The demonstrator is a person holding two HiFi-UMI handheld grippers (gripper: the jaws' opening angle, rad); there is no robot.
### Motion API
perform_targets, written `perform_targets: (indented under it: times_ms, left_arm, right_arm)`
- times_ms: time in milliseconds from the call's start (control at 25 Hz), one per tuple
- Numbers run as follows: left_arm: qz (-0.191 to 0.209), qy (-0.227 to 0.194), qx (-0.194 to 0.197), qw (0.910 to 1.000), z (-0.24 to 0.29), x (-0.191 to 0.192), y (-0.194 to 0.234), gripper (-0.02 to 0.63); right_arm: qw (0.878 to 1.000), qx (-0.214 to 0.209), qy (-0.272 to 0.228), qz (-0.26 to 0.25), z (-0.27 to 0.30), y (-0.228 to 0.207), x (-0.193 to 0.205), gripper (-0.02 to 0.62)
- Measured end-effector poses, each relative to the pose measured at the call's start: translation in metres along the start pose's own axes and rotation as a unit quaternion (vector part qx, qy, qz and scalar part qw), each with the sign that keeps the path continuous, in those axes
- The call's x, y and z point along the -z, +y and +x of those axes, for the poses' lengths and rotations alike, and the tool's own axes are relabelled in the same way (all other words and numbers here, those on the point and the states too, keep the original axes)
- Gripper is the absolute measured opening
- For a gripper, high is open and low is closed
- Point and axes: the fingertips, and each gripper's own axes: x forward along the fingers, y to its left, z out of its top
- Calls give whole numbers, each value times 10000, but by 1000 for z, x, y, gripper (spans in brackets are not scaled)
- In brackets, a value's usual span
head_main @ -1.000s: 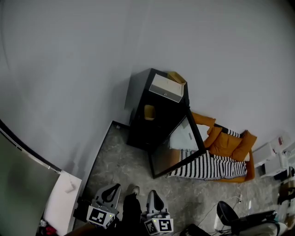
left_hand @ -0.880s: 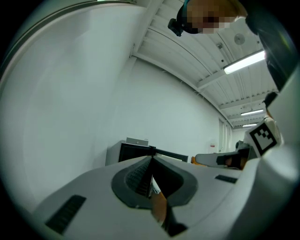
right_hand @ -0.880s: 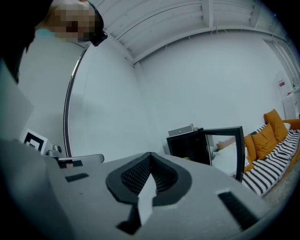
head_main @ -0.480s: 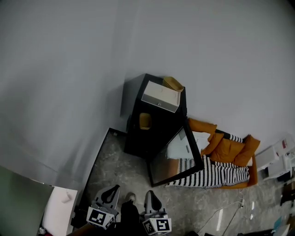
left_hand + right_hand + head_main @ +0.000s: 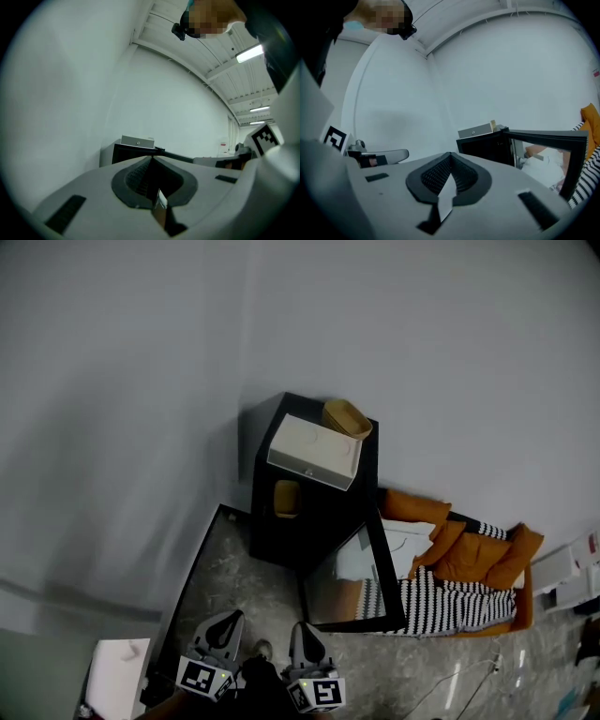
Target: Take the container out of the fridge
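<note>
Your left gripper [image 5: 230, 621] and right gripper [image 5: 300, 629] sit clenched and empty near you, open floor [image 5: 246, 582] between them and the fridge [image 5: 314, 514], whose door [image 5: 388, 570] juts open rightward.

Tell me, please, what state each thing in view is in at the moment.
Small black fridge: upright on the floor, open.
Glass fridge door: swung wide open.
Yellow container: on a shelf inside the fridge, untouched.
White box: resting on top of the fridge.
Tan bowl: upright on the fridge top, behind the box.
Left tongs: shut, empty.
Right tongs: shut, empty.
</note>
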Motion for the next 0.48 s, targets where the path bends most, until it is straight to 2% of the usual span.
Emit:
perform_targets:
  times_ms: [200,480]
  left_arm:
    - [-35,74,-143,9999,36,2,0,5]
    - [-36,122,-281,9995,66,-1,6,5]
  right_arm:
    - [9999,-73,-62,91,29,-34,-11,0]
    - [9998,-77,108,172,61,-61,-10,0]
